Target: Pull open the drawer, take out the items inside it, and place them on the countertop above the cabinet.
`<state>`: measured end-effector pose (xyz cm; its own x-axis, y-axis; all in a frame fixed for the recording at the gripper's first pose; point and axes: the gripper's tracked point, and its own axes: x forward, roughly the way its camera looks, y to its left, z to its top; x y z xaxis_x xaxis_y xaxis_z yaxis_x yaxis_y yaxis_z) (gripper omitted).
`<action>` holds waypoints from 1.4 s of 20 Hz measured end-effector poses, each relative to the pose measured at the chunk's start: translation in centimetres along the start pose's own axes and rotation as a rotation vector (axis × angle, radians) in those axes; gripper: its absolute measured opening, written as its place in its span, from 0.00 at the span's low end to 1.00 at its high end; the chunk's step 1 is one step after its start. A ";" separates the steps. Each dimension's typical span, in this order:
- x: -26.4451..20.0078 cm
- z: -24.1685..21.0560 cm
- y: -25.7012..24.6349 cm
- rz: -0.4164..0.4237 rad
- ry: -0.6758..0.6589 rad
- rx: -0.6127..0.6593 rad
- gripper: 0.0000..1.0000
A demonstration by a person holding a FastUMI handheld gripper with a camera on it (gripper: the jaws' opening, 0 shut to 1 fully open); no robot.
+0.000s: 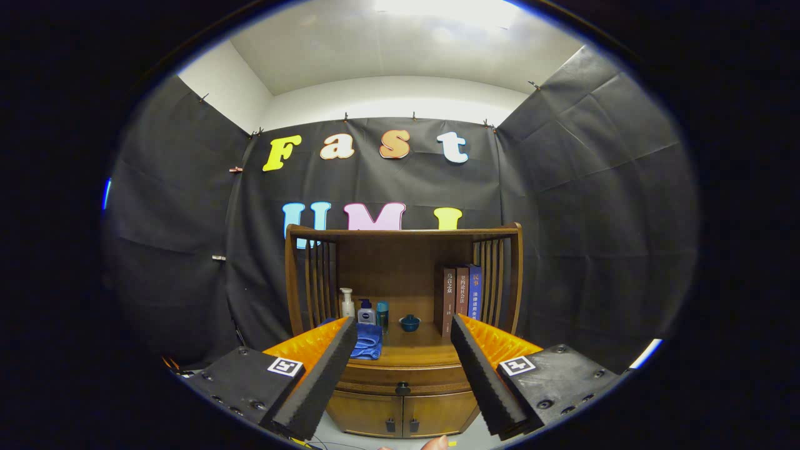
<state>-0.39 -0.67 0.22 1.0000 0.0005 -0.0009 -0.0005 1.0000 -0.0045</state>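
not started yet: drawer [402, 379] shut, knob [403, 389] centred between the spread, empty jaws of gripper [403, 369], well beyond them. contents hidden, so unknown what's to come out. tabletop [415, 353] above already carries blue cloth [367, 340], bottles [365, 310], bowl [410, 322], books [459, 297]. cabinet base partly cut off.

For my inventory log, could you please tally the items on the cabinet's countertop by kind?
Bottles: 3 (pump bottle, dark-capped bottle, teal bottle)
Books: 3
Bowl: 1
Blue cloth: 1
Total: 8
The gripper is open, short of the closed drawer.
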 end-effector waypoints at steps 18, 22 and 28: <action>2.5 -2.2 -1.2 0.002 -0.007 0.029 0.98; 6.3 -4.5 -1.6 0.000 -0.029 0.012 0.99; 13.3 -10.1 -0.4 0.007 -0.033 -0.003 0.99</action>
<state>12.94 -1.11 -9.92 0.9995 0.0079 0.0317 -0.0077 0.9999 -0.0078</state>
